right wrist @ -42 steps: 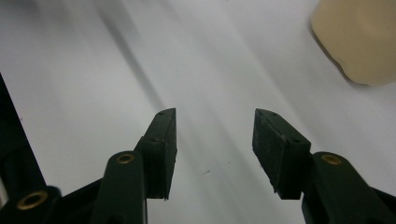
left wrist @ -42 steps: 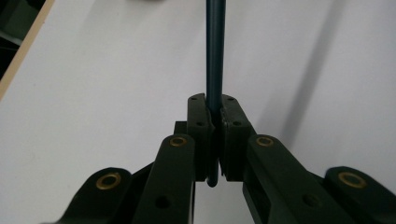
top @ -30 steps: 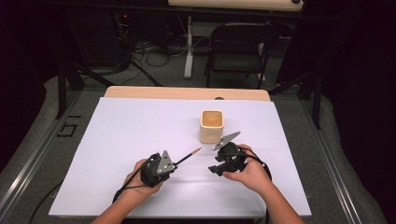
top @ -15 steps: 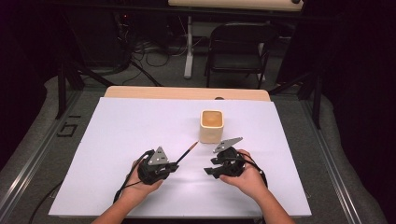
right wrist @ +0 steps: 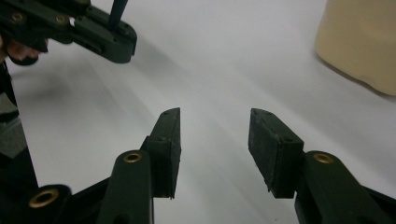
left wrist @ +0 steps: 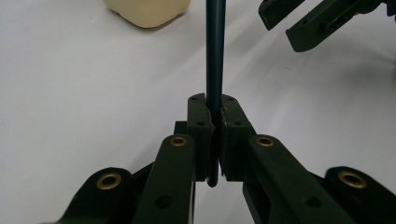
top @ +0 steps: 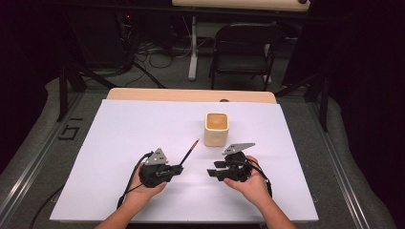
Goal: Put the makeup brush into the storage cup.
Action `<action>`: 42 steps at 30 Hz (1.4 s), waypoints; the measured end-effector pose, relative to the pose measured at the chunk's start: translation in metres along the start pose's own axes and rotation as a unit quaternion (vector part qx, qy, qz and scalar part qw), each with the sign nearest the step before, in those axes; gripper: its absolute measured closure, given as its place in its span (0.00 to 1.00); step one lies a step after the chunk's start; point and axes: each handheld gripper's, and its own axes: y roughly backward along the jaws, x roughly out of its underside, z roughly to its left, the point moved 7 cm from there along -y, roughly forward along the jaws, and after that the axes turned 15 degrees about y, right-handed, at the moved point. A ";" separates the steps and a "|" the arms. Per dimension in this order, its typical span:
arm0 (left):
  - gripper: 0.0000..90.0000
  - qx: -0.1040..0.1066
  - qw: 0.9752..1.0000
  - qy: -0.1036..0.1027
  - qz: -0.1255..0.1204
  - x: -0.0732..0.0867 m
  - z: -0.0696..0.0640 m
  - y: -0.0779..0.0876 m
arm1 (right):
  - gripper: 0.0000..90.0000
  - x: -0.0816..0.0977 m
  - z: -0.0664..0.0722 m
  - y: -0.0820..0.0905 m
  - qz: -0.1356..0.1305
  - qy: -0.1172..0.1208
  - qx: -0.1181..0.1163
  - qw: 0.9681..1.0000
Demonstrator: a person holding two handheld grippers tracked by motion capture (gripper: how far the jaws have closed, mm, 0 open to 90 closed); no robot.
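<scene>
My left gripper (top: pixel 178 167) is shut on the lower end of a thin dark-blue brush (top: pixel 190 150), which slants away toward the cream cup (top: pixel 217 129). In the left gripper view the pads (left wrist: pixel 201 116) press on the brush shaft (left wrist: pixel 215 60). My right gripper (top: pixel 211 172) lies low over the white table, its jaws pointing left at the left gripper. They have just been closing, and in the right gripper view the right gripper (right wrist: pixel 215 128) still stands open with nothing between its pads. The left gripper (right wrist: pixel 100 37) and brush (right wrist: pixel 117 11) lie a short way beyond it.
The white board (top: pixel 119 129) covers the table, and its front edge runs just below my hands. The cup (left wrist: pixel 147 11) stands a short way behind both grippers. A folding chair (top: pixel 243 47) and cables are on the floor beyond the table.
The right gripper has shifted slightly toward the person and its jaws stand narrower. The brush tip has swung a little toward the cup. The left hand has stayed in place.
</scene>
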 end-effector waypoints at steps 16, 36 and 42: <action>0.94 0.025 0.999 0.027 -0.012 0.002 -0.007 -0.006 | 0.64 -0.013 0.001 0.008 -0.124 -0.081 -0.039 0.988; 0.94 0.099 0.988 0.111 -0.049 0.002 -0.027 -0.022 | 0.70 -0.021 0.002 0.010 -0.160 -0.099 -0.035 0.982; 0.94 0.106 0.985 0.120 -0.060 0.001 -0.032 -0.025 | 0.71 -0.023 0.001 0.012 -0.169 -0.101 -0.030 0.980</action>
